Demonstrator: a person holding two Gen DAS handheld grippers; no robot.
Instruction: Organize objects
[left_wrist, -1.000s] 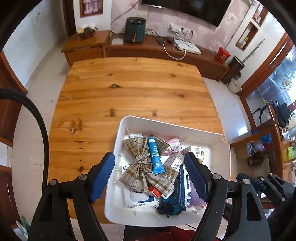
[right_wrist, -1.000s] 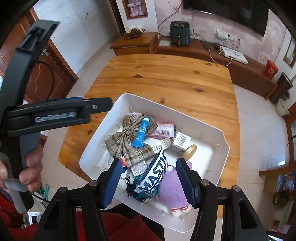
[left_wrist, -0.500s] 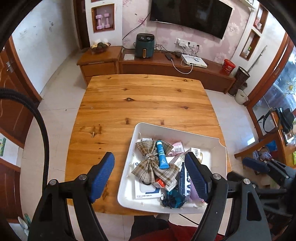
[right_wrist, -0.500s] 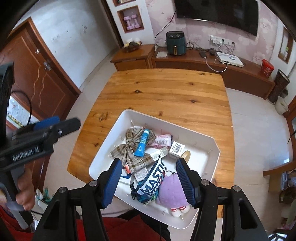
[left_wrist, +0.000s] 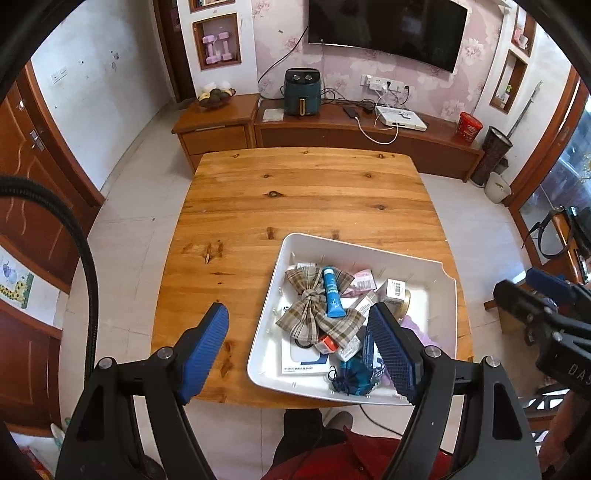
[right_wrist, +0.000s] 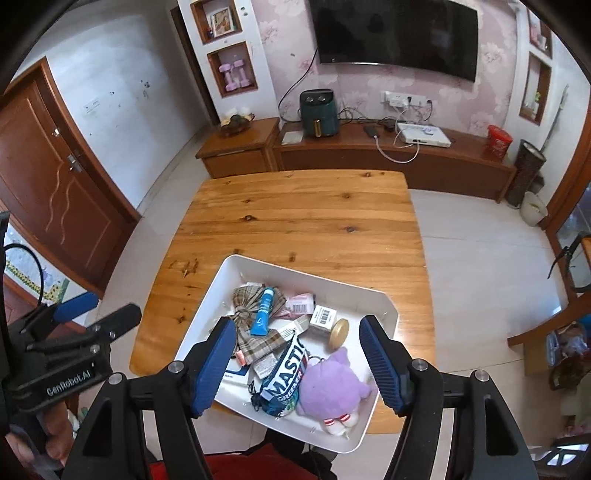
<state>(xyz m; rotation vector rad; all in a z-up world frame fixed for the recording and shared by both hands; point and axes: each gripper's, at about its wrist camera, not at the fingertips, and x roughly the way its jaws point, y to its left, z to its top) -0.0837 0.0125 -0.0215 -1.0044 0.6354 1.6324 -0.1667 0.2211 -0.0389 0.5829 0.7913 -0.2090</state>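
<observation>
A white tray (right_wrist: 384, 295) crammed with mixed items is set at the near right corner of the wooden worktop (right_wrist: 306, 221), with part of its near edge overhanging. Inside it, a blue tube (right_wrist: 263, 311) is laid on a plaid bow (right_wrist: 255, 321), its long axis running away from the viewer; a purple plush toy (right_wrist: 330, 384) and a blue printed pouch (right_wrist: 286, 373) are piled at the near end, beside a small barcoded box (right_wrist: 324, 316) and a round gold lid (right_wrist: 339, 333).

The tray is found ahead of and well below both claws. The right claw (right_wrist: 297, 363) is lined up over the plush and pouch, so it is judged the nearer one; the left claw (left_wrist: 301, 349) is offset toward the tray's left wall. Both claws are spread wide, with nothing held and nothing touched. The far half of the worktop is judged the likely place for sorted items.
</observation>
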